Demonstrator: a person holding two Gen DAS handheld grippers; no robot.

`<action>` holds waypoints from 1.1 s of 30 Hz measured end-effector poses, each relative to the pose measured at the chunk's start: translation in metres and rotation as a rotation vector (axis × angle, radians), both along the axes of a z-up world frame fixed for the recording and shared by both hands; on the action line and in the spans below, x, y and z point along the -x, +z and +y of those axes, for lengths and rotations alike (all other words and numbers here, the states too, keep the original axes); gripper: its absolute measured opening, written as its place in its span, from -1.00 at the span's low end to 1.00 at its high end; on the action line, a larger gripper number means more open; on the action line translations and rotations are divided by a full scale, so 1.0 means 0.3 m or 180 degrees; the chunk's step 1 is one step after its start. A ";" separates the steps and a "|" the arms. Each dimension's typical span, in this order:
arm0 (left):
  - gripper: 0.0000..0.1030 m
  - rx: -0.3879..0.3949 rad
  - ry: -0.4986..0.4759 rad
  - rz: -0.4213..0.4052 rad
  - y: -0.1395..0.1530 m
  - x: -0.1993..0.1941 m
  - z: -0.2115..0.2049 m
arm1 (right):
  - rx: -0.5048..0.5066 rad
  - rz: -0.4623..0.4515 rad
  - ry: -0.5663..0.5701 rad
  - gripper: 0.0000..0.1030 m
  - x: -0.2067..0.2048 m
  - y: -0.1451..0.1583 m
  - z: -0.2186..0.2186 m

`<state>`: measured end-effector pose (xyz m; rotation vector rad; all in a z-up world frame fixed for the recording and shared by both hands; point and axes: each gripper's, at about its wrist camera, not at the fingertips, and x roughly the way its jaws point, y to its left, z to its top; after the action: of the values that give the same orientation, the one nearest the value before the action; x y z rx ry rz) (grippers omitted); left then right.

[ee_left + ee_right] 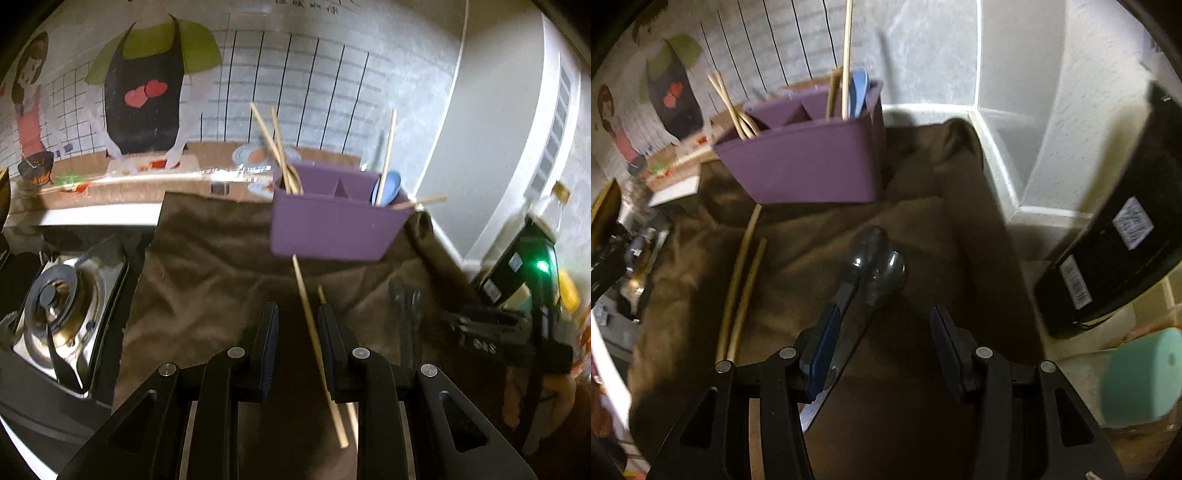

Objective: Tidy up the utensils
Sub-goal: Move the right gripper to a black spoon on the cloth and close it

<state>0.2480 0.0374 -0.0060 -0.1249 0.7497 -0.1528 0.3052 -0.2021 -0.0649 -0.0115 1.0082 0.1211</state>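
A purple utensil holder [332, 229] stands on a brown cloth [207, 266]; it also shows in the right wrist view [809, 162]. It holds several chopsticks [280, 155] and a blue spoon [388, 188]. My left gripper [297, 317] is open above the cloth. A loose chopstick [314, 339] lies between its fingers and a second chopstick [322, 295] lies by the right finger. My right gripper [886, 325] is open over two dark metal spoons [882, 262] lying on the cloth. Two chopsticks [738, 288] lie to its left.
A steel gas burner [62, 302] sits at the left of the cloth. A black box [1115, 236] and a teal cylinder [1141, 380] stand at the right. A white wall corner [997, 110] is behind the holder.
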 end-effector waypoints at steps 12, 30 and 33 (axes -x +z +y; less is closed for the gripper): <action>-0.54 -0.0113 0.0003 0.0072 -0.034 -0.008 -0.011 | 0.0026 -0.0015 -0.0414 -0.08 -0.102 -0.115 0.015; -0.55 -0.0106 -0.0368 0.0225 -0.078 -0.083 -0.141 | -0.0075 -0.0197 -0.0527 -0.46 0.083 0.008 -0.076; -0.55 -0.0036 -0.0536 0.0282 -0.097 -0.100 -0.179 | -0.0129 -0.0274 -0.0567 -0.46 0.138 0.046 -0.102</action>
<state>0.2781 -0.0162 -0.0350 -0.0579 0.8494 -0.3049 0.2639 -0.2327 -0.0513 0.1091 0.9162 -0.0218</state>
